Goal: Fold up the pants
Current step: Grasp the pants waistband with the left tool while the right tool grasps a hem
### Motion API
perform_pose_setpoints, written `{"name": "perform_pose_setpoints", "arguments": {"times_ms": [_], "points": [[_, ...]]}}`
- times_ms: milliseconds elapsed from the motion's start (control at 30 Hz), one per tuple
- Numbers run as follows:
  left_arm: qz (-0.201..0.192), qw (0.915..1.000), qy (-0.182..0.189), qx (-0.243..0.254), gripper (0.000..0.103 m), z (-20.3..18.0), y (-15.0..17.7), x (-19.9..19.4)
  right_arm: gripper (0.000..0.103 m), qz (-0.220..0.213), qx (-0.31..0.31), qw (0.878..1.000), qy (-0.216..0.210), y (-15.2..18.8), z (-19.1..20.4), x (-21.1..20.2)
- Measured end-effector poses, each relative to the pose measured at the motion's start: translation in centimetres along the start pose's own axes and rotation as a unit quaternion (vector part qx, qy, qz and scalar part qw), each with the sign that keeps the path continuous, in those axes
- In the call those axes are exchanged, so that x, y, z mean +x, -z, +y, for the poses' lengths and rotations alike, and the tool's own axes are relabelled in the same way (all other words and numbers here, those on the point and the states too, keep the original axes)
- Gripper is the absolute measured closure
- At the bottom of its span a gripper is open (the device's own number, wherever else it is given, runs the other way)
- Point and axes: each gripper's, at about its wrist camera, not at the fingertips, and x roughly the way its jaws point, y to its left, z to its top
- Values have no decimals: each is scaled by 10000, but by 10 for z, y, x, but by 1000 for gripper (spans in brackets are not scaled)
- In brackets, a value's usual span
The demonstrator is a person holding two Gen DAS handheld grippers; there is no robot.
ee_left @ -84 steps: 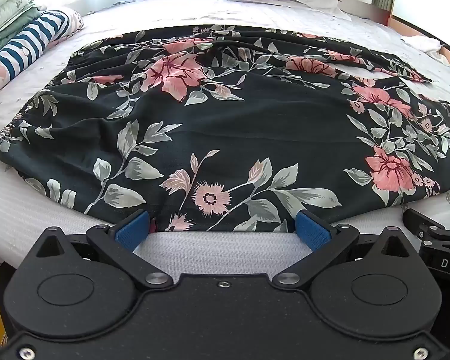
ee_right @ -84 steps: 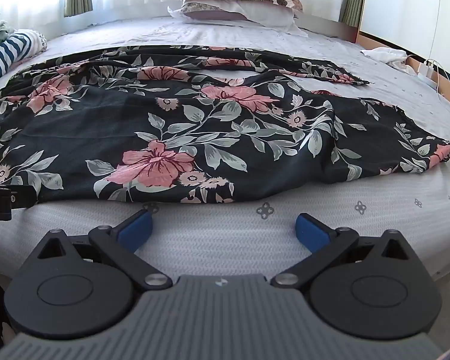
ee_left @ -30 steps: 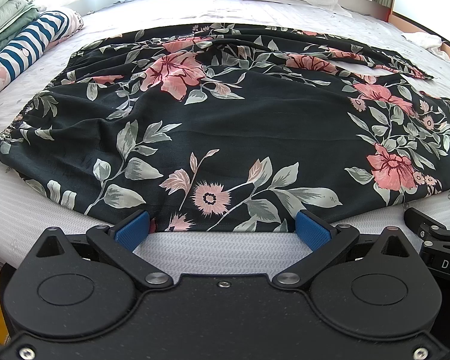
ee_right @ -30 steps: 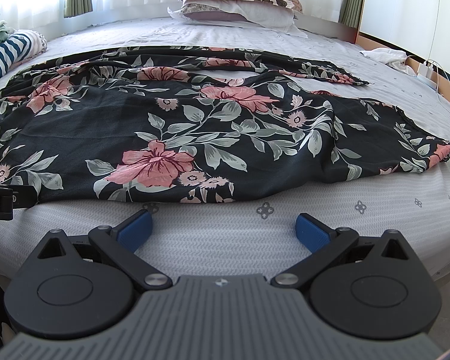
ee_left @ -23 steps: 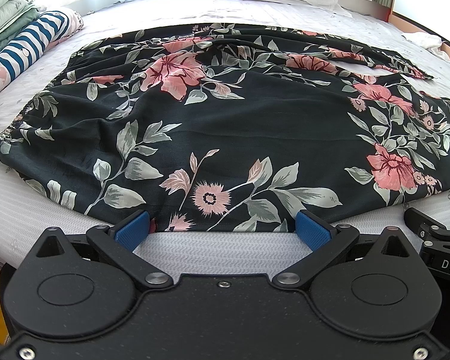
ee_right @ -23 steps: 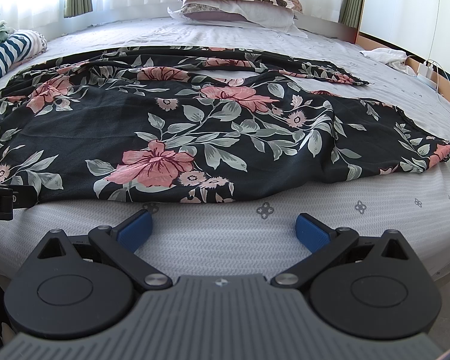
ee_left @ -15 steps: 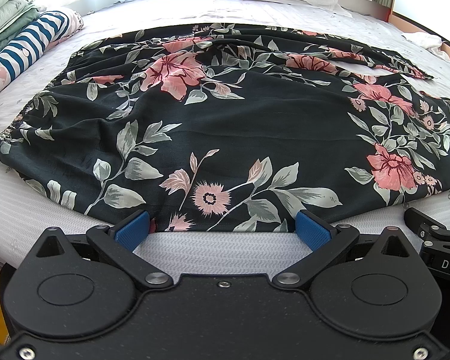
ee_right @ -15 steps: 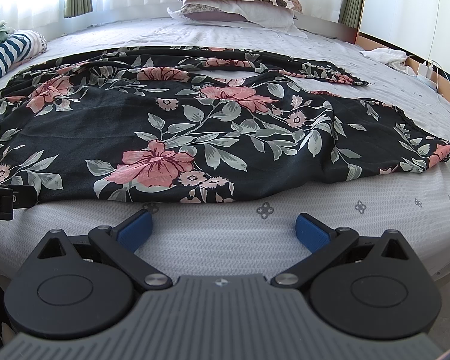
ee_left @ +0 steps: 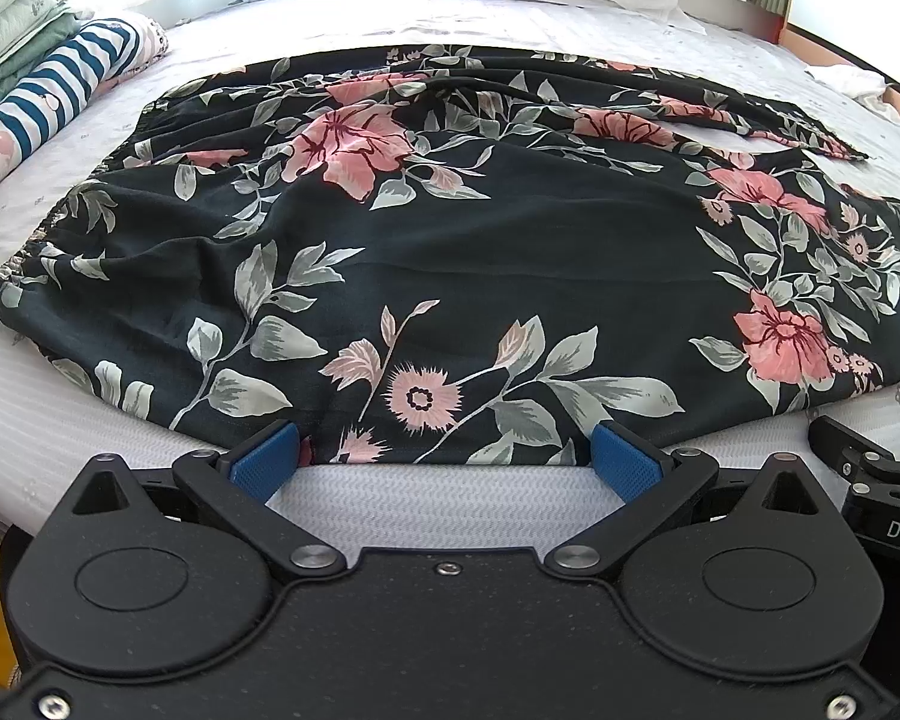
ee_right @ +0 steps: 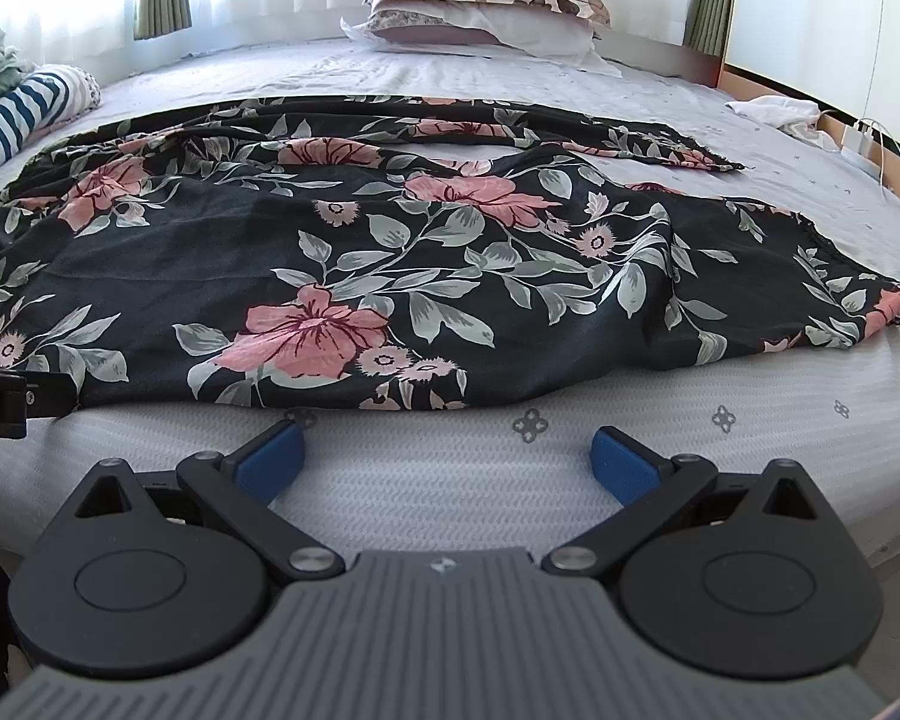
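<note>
Black pants with pink flowers and grey leaves (ee_left: 450,252) lie spread flat on the white bed, waistband at the left, legs running to the right. They also show in the right wrist view (ee_right: 390,252). My left gripper (ee_left: 447,459) is open, its blue fingertips at the near hem of the pants. My right gripper (ee_right: 447,456) is open and empty over bare mattress, a little short of the pants' near edge. The right gripper's body (ee_left: 870,480) shows at the right of the left wrist view.
Folded striped and green bedding (ee_left: 42,84) is stacked at the far left. Floral pillows (ee_right: 480,6) lie at the head of the bed. A white cloth (ee_right: 774,111) and a cable lie at the far right edge. The bed's near edge is just below both grippers.
</note>
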Motion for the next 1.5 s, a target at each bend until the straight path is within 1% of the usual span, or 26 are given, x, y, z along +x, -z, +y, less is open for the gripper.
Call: {"name": "perform_pose_setpoints", "arguments": {"times_ms": [167,267,333,400,467,533,633,733,767,867,1000,1033,1100,1167,1233,1267,1300,1333,1400,1467,1500], "points": [[-31,10000,-59,9,0,0,-1,-1,0,-90,15,10000,-28,2,-2,1],[32,10000,-45,-8,0,0,-4,-2,0,-73,42,10000,-49,-1,-3,-2],[147,9999,-12,-85,0,3,-8,-4,0,-80,192,9998,-65,-5,-8,-5],[183,9995,26,-260,0,10,-13,-9,0,-194,476,9986,-146,-11,-21,-9],[81,9991,59,-400,0,20,-19,-16,0,-398,812,9959,-83,-17,-40,-14],[-109,9987,-9,-503,0,32,-26,-23,0,-582,1108,9921,87,-25,-62,-15],[-431,9958,-373,-715,0,53,-40,-31,0,-730,1545,9840,502,-37,-101,-13],[-594,9885,-828,-1113,0,80,-51,-28,3,-865,1952,9715,1026,-44,-146,-7],[-594,9860,-980,-1208,0,89,-54,-25,4,-871,2056,9674,1193,-45,-161,-4],[-536,9778,-1515,-1346,7,113,-61,-12,10,-802,2365,9538,1671,-48,-208,6],[-406,9655,-2196,-1338,13,136,-61,7,16,-569,2740,9371,2087,-48,-263,22],[-357,9627,-2310,-1366,13,140,-61,11,17,-517,2816,9328,2187,-48,-273,26],[-253,9592,-2405,-1467,16,148,-60,23,20,-439,2939,9267,2302,-48,-289,35],[-173,9564,-2439,-1596,17,156,-59,30,22,-392,3038,9253,2235,-49,-301,44],[-96,9551,-2437,-1684,18,160,-58,36,27,-334,3172,9245,2087,-50,-311,54],[-92,9549,-2422,-1715,19,161,-57,39,33,-311,3241,9235,2028,-50,-316,58],[-95,9542,-2424,-1752,20,161,-57,40,45,-298,3255,9232,2019,-51,-317,62],[-111,9535,-2434,-1776,21,162,-57,41,51,-270,3198,9250,2033,-55,-317,66],[-117,9540,-2448,-1727,27,161,-58,43,89,-185,3083,9285,2060,-62,-317,70],[-125,9544,-2505,-1618,28,159,-60,44,93,-182,3054,9288,2093,-67,-317,68],[-126,9543,-2545,-1562,28,157,-60,44,95,-203,2961,9296,2186,-69,-317,65]]}}
